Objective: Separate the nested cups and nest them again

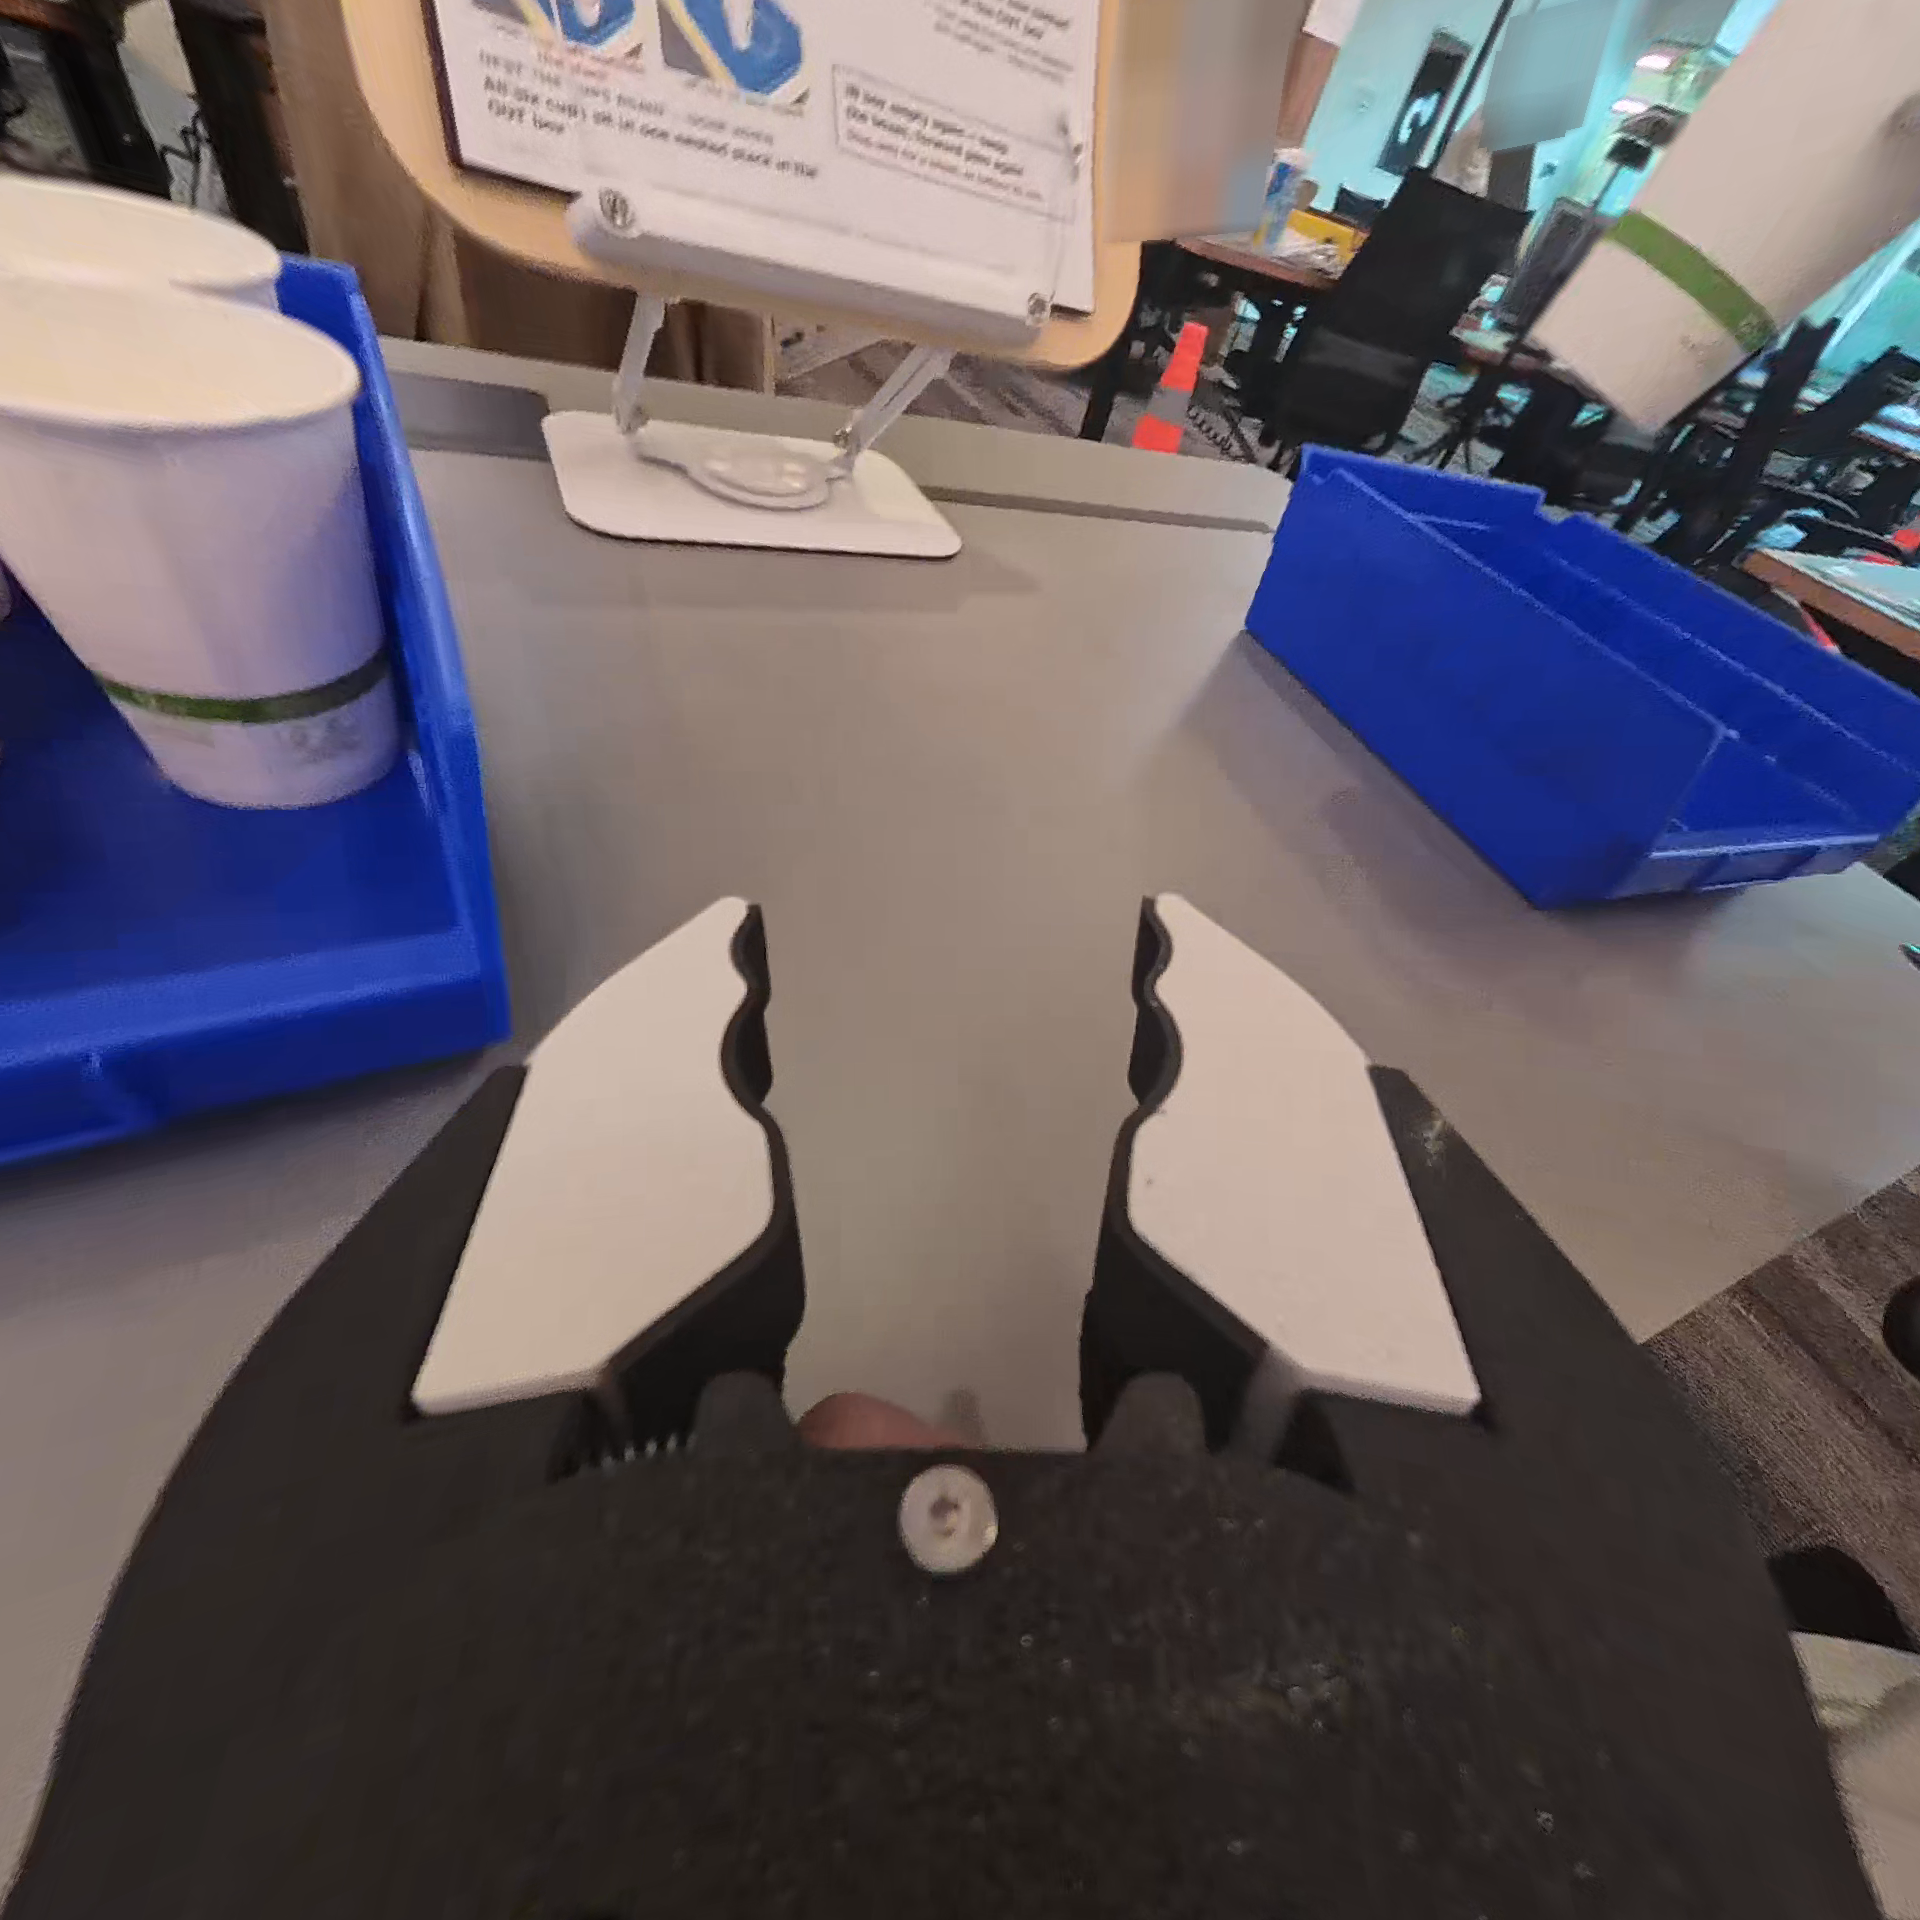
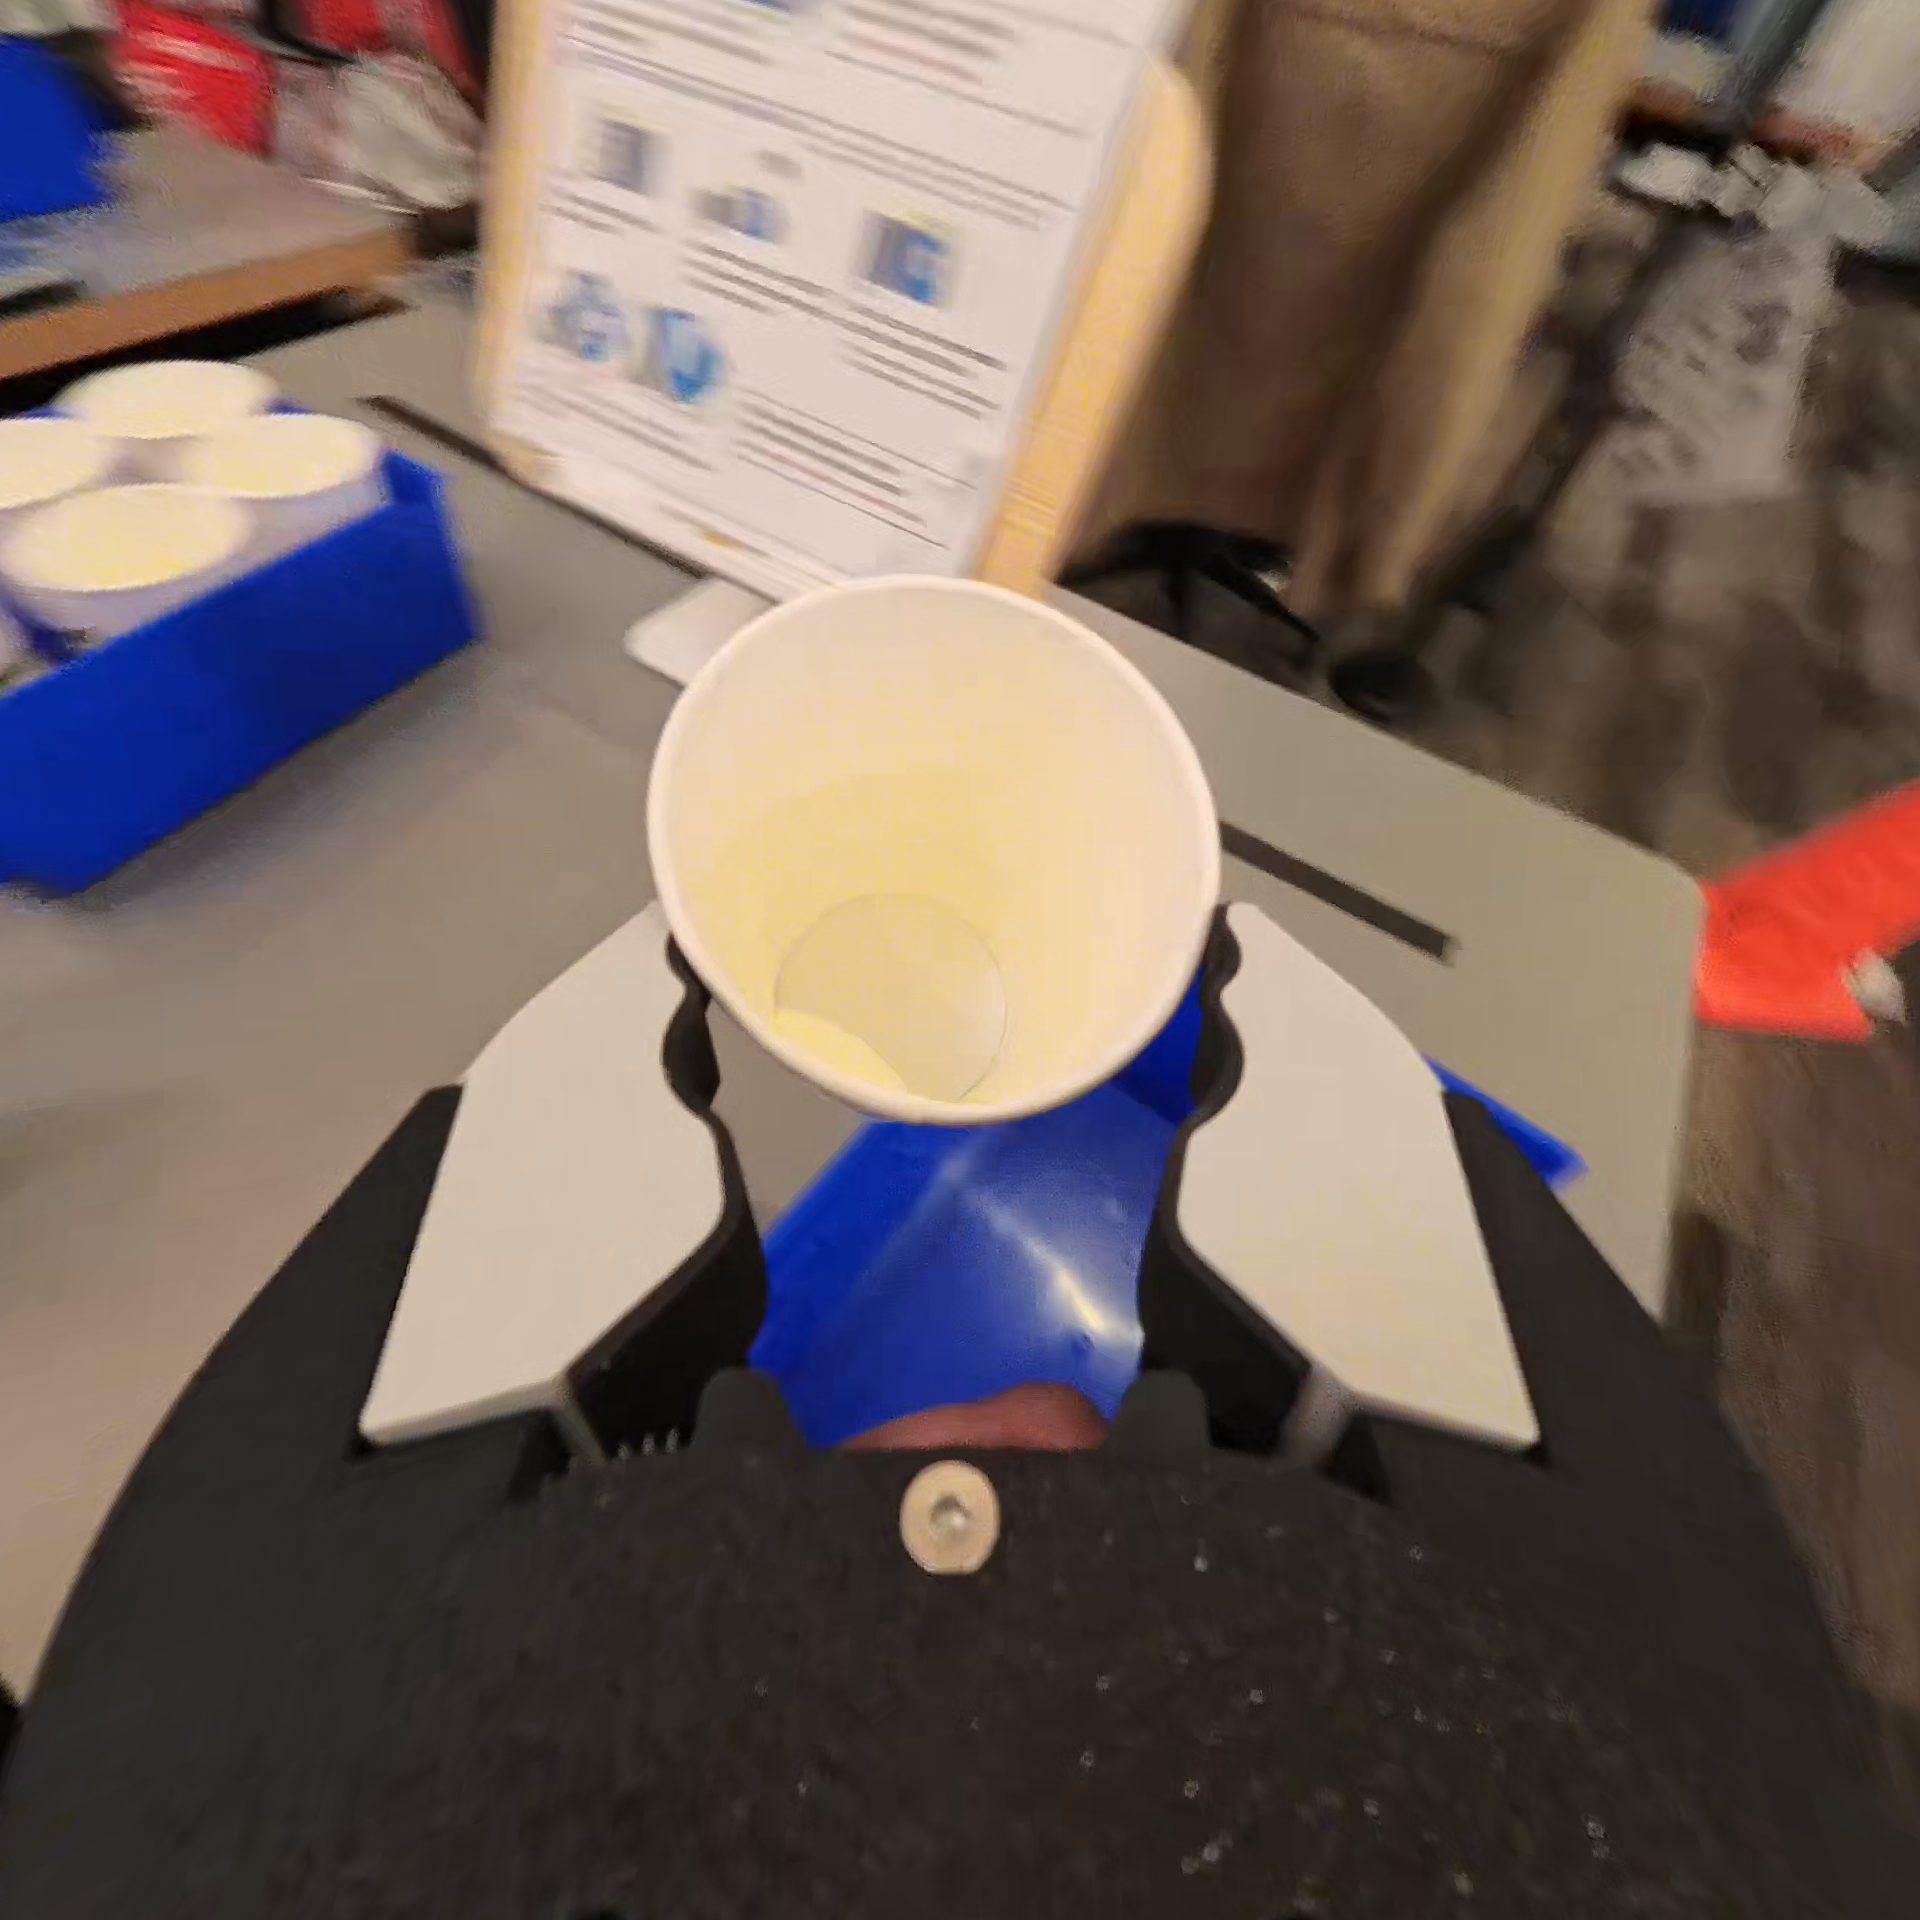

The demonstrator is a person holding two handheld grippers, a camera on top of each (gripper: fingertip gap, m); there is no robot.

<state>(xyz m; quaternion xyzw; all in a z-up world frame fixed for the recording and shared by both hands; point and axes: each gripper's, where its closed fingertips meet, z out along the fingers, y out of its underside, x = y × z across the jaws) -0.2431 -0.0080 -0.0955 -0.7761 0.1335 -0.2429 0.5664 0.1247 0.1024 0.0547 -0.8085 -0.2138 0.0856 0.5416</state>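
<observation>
Left wrist view, left to right: blue plastic bin (image 1: 436,727) at left edge w/ white paper cups (image 1: 208,561) standing in it, front one w/ a green band low on its wall; smooth grey table (image 1: 935,748) in the middle; white tablet-style stand (image 1: 748,488) w/ a printed sheet at top centre; 2nd blue bin (image 1: 1538,707) at right, shallow. Left claw (image 1: 951,997) at bottom centre: black body, flat white plates, wavy black inner edges, spread wide, holding nothing, only bare table between.

Right wrist view (blurry) shows what the other doesn't: cups in the left bin (image 2: 239,686) seen from above, four round mouths (image 2: 135,540). Right claw (image 2: 945,997) pinches one white cup (image 2: 935,831) at its lower wall, mouth tilted toward the camera, cream inside, over the blue bin (image 2: 966,1268) below it.
</observation>
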